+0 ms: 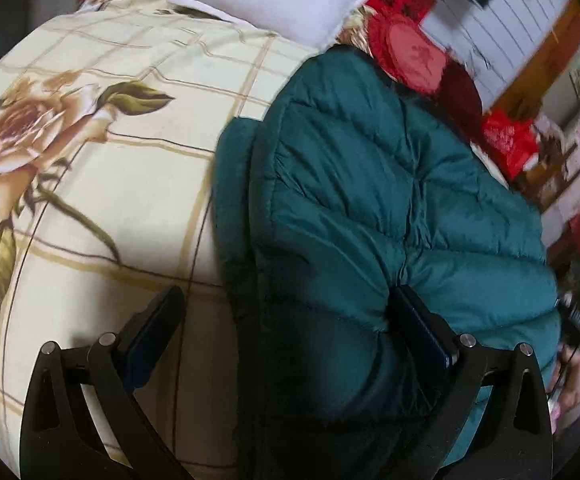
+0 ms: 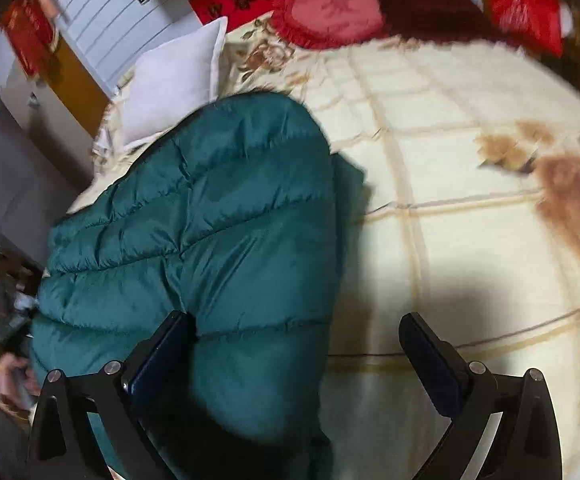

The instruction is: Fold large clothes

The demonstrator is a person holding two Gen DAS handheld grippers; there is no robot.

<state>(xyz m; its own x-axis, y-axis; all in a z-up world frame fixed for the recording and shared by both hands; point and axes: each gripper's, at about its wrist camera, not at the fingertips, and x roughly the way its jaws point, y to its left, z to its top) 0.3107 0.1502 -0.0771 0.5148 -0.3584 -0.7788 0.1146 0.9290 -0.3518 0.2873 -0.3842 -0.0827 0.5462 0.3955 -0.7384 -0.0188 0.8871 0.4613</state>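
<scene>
Teal padded jacket (image 1: 369,208) lying on the floral bed cover (image 1: 102,184), already doubled lengthwise with a lower layer showing along one edge, so seemingly part folded and a cross fold likely left to do. Left gripper (image 1: 286,320) and right gripper (image 2: 295,340) both spread wide, each straddling a jacket edge, clamping nothing. No containers visible; white pillow (image 2: 174,80) near the jacket's far end.

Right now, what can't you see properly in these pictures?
- Green puffy jacket: near end hidden below both views' bottom edge and behind the claws.
- Flower bedspread: right wrist view smears its far flowers with motion blur.
- Room beyond the bed: blurred and squeezed at both fisheye rims.
</scene>
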